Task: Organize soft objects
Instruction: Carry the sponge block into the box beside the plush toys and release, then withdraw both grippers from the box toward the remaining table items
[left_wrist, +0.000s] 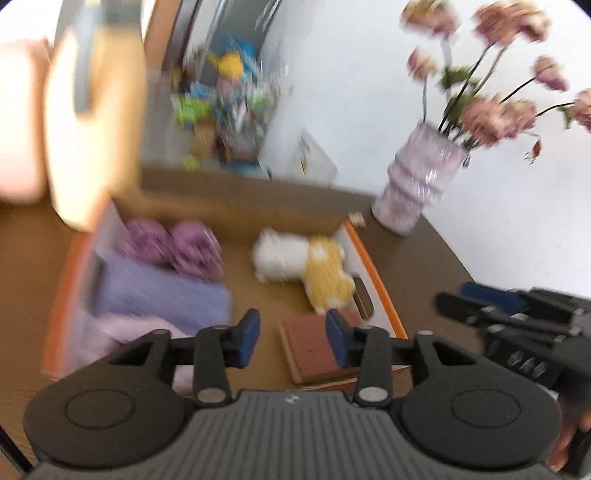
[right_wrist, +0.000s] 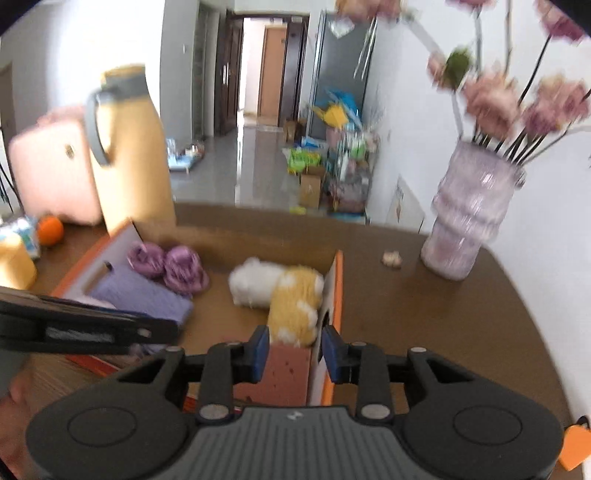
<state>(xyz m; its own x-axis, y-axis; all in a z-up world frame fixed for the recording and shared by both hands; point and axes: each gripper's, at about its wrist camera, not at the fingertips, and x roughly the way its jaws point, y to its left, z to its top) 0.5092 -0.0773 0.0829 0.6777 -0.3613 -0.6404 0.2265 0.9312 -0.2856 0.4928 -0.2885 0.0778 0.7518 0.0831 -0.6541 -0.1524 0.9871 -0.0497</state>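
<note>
An open cardboard box (left_wrist: 373, 273) with orange edges lies on the brown table. Inside it are two purple yarn balls (left_wrist: 173, 247), a folded lilac cloth (left_wrist: 162, 295), a pink cloth (left_wrist: 96, 339), a white and yellow plush toy (left_wrist: 303, 266) and a reddish-brown sponge (left_wrist: 314, 347). My left gripper (left_wrist: 291, 339) is open and empty above the box's near side. My right gripper (right_wrist: 293, 350) is open, with the sponge (right_wrist: 284, 373) and the box's right wall (right_wrist: 334, 291) between its fingers. The plush (right_wrist: 284, 291) lies just beyond. The right gripper also shows in the left wrist view (left_wrist: 509, 317).
A lilac glass vase (right_wrist: 469, 221) with pink flowers stands at the table's far right, a small beige object (right_wrist: 391, 258) beside it. A yellow jug (right_wrist: 129, 147), a pink case (right_wrist: 51, 166) and an orange (right_wrist: 50, 229) stand at the far left.
</note>
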